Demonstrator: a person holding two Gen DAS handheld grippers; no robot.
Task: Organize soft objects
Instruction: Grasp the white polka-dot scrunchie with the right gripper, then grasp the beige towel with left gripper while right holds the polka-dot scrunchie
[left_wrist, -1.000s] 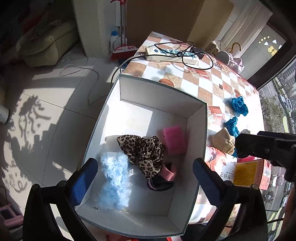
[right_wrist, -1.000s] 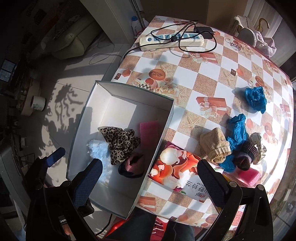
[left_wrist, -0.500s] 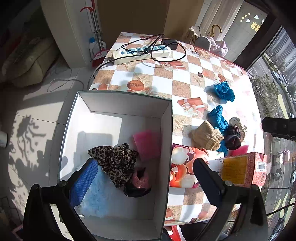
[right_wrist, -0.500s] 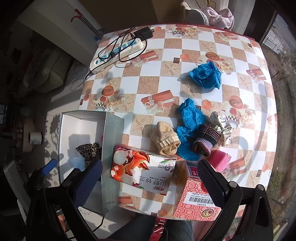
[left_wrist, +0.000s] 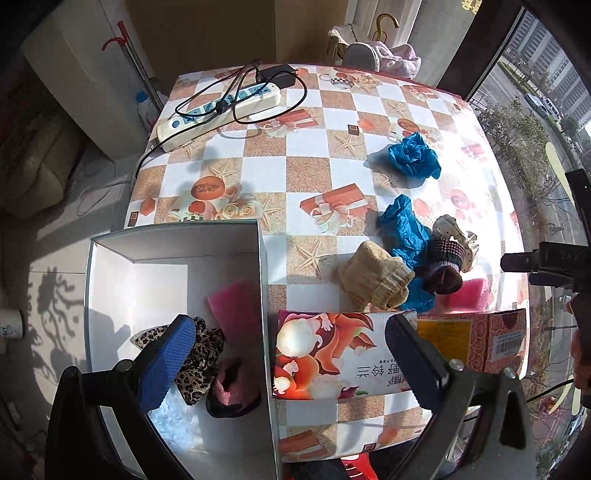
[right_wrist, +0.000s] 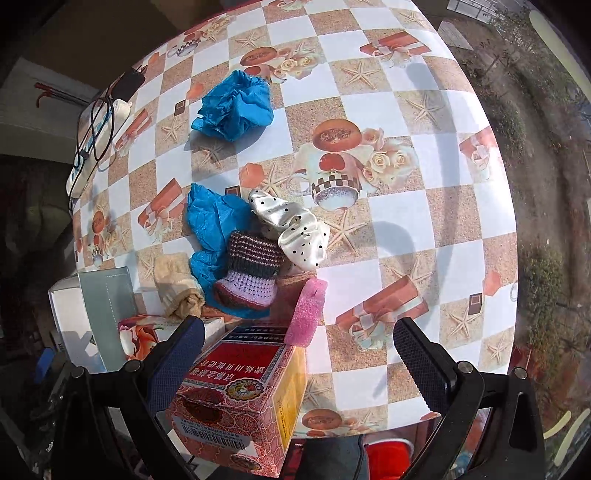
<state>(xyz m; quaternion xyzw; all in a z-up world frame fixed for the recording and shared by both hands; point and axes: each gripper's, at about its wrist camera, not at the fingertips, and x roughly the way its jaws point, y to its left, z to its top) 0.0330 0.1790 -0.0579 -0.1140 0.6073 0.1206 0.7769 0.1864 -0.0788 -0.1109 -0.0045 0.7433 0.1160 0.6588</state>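
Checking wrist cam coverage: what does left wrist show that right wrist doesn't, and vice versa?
Left wrist only: inside the white box, with the leopard scrunchie, a pink sponge and a dark pink sock; both grippers are open.

Right wrist only: the table's right edge and the ground beyond.

Both: blue cloths, beige sock, knitted striped sock, polka-dot scrunchie, red carton, power strip.

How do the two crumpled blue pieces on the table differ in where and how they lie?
The far blue piece lies alone on the checked tablecloth, touching nothing; the near blue piece sits in the pile, against the striped knit sock and the dotted satin scrunchie. The far one is a compact ball; the near one is stretched long, partly under the sock. Both share the same blue, crinkled material.
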